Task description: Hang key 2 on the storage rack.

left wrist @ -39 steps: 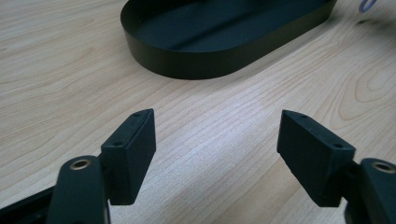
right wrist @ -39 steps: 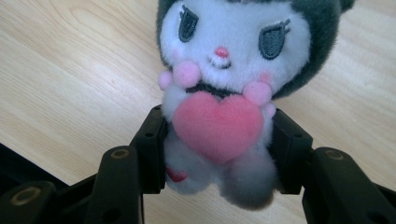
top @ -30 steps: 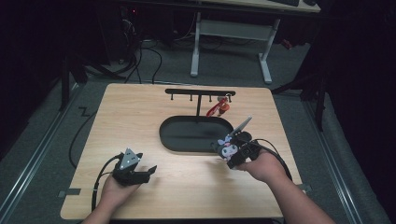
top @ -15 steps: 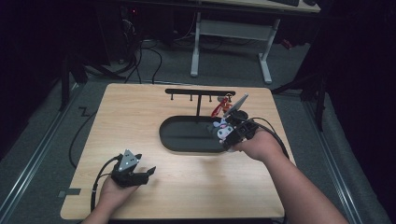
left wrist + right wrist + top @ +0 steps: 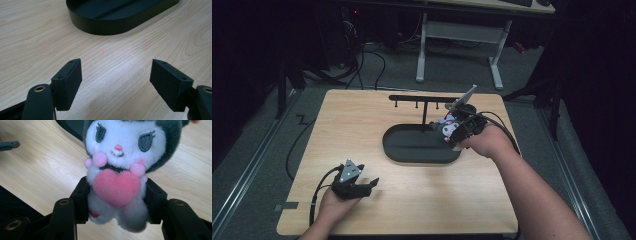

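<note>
Clamped on the body of a plush toy [image 5: 117, 170], the right gripper [image 5: 116, 200] has one jaw pressing each of its sides, below the pink heart [image 5: 117, 186]. On the high view that gripper [image 5: 451, 128] holds the toy above the right end of the black oval tray [image 5: 412, 150], just near the hook rack [image 5: 422, 99]. Near left on the wooden table [image 5: 362, 125], the left gripper [image 5: 116, 85] has its jaws spread wide over bare wood, well apart from the tray [image 5: 110, 22].
</note>
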A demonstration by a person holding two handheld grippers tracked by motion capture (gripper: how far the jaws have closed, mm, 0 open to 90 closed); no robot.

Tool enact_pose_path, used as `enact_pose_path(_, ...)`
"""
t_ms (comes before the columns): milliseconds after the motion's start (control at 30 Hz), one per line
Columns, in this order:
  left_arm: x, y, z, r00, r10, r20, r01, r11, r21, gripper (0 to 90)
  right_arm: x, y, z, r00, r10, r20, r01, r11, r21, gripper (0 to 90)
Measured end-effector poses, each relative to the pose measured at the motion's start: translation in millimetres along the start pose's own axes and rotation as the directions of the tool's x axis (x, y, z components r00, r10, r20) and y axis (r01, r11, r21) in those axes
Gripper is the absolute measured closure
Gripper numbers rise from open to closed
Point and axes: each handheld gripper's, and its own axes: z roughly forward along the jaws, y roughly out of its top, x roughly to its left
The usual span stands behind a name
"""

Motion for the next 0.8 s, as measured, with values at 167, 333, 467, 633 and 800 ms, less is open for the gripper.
enact_pose_path(167,0.5,-0.5,-0.4,1.0,0.003,0.0,-0.003,1.0,0.001,26.1,5.0,10.9,-11.3,0.9999,-0.009,0.008,0.009,1.0,-0.02,48.7)
enact_pose_path(333,0.4,-0.8,-1.3,1.0,0.006,0.001,-0.006,1.0,-0.003,26.3,9.4,20.5,-16.3,0.9999,-0.01,0.009,0.01,1.0,-0.018,48.7)
enact_pose_path(467,0.7,-1.5,-1.4,0.9999,0.009,0.006,-0.009,1.0,0.002,26.4,10.9,27.1,-17.7,1.0,-0.004,0.007,0.004,1.0,-0.003,48.7)
enact_pose_path(633,-0.9,-2.3,1.5,0.9996,0.024,0.016,-0.024,0.9995,0.019,26.4,12.0,34.1,-24.3,0.9998,-0.019,0.005,0.019,1.0,0.005,48.7)
enact_pose_path(800,-0.8,-1.7,0.3,0.9995,0.026,0.016,-0.026,0.9996,0.014,26.6,10.6,41.7,-31.7,0.9999,0.001,0.012,-0.001,1.0,0.008,48.7)
